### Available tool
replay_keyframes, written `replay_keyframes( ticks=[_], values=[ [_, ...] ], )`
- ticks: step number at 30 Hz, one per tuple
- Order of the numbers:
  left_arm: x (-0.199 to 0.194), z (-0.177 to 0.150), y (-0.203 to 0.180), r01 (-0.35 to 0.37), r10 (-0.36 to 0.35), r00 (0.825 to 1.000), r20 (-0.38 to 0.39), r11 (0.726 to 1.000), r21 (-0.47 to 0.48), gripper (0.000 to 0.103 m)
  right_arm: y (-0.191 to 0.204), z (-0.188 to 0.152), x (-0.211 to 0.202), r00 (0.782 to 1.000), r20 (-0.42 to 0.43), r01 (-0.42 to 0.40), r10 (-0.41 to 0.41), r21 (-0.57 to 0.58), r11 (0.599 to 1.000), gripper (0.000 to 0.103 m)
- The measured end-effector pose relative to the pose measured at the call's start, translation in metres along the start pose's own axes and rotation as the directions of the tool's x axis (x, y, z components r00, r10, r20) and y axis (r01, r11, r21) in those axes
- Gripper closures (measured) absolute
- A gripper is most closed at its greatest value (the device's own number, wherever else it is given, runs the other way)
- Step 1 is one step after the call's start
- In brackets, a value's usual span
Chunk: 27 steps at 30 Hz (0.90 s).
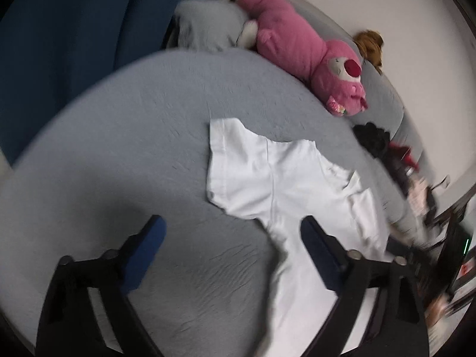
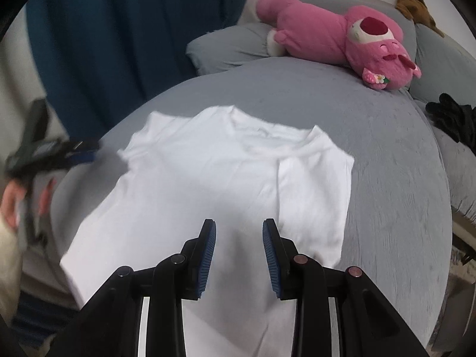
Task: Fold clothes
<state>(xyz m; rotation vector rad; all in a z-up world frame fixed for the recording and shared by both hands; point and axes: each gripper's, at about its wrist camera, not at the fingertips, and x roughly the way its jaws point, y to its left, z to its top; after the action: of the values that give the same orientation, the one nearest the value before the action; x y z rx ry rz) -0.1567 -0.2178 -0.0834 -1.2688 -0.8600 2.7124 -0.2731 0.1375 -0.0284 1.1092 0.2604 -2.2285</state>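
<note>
Jaws apart and empty on both sides: left gripper (image 1: 232, 253) wide over the bed (image 1: 119, 136), right gripper (image 2: 239, 255) narrower, hovering above the white T-shirt (image 2: 208, 184). Right sleeve side already folded inward; left sleeve spread out, body not yet folded. Lies mostly smooth, collar toward pink plush (image 2: 342, 35).

Bare grey bedsheet (image 2: 386, 178) lies open around the white T-shirt (image 2: 208, 184); beyond it, a pink plush bear (image 2: 336, 35) blocks passage.
</note>
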Motion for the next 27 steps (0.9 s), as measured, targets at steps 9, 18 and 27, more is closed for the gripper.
replay_keyframes(
  ticks=[9,18,27],
  values=[
    [0.045,0.012,-0.01,-0.101,0.099,0.991,-0.088,0.995,-0.019,0.05,-0.004,-0.027,-0.004,0.999,-0.02,-0.028,0.028,-0.001,1.0,0.073],
    [0.056,0.009,-0.012,-0.188,0.188,0.979,-0.074,0.982,0.011,0.089,-0.022,-0.037,0.012,0.998,-0.054,-0.015,0.02,0.085,0.996,0.073],
    [0.04,0.011,-0.054,-0.146,0.147,0.989,0.005,0.98,0.138,0.098,-0.027,-0.039,0.003,0.999,-0.038,-0.016,0.02,0.112,0.994,0.073]
  ],
)
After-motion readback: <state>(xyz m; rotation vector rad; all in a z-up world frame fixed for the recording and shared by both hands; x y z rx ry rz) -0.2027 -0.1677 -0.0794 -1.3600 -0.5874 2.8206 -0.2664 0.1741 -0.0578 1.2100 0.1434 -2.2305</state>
